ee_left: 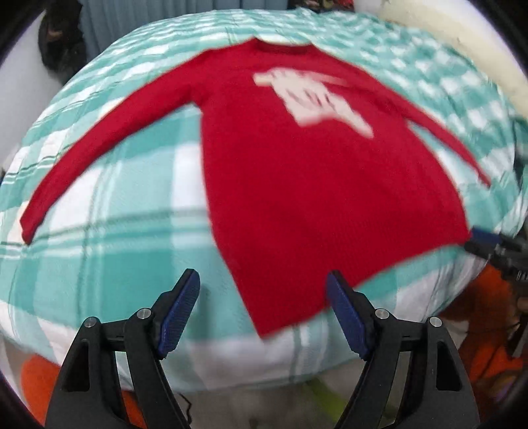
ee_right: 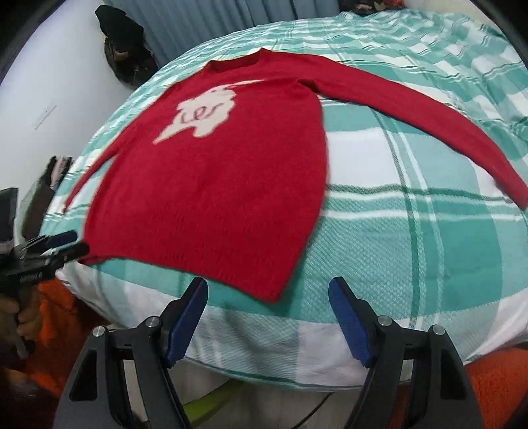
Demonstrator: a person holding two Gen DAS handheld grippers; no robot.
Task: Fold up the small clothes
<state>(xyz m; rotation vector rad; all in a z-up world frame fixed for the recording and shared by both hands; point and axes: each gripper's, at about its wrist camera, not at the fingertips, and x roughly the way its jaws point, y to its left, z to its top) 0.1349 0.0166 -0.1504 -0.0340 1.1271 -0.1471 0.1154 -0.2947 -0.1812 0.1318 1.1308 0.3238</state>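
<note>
A red long-sleeved sweater (ee_left: pixel 313 198) (ee_right: pixel 211 184) with a white motif lies flat, sleeves spread, on a bed with a teal and white checked cover (ee_left: pixel 115 231) (ee_right: pixel 412 231). My left gripper (ee_left: pixel 262 280) is open just above the near edge of the bed, and the hem's left corner lies between its blue pads (ee_left: pixel 180 310) without touching them. My right gripper (ee_right: pixel 269 287) is open over the hem's right corner. Each gripper also shows in the other's view, at the opposite hem corner: the right gripper (ee_left: pixel 480 241) and the left gripper (ee_right: pixel 71 244).
A grey curtain (ee_right: pixel 204 26) and a dark object (ee_right: pixel 125 56) stand behind the bed, with a white wall (ee_right: pixel 39 82) at the left. Orange fuzzy sleeves (ee_right: pixel 495 379) and a hand (ee_right: pixel 19 316) are at the near edge. Something cream (ee_left: pixel 445 33) lies at the bed's far right.
</note>
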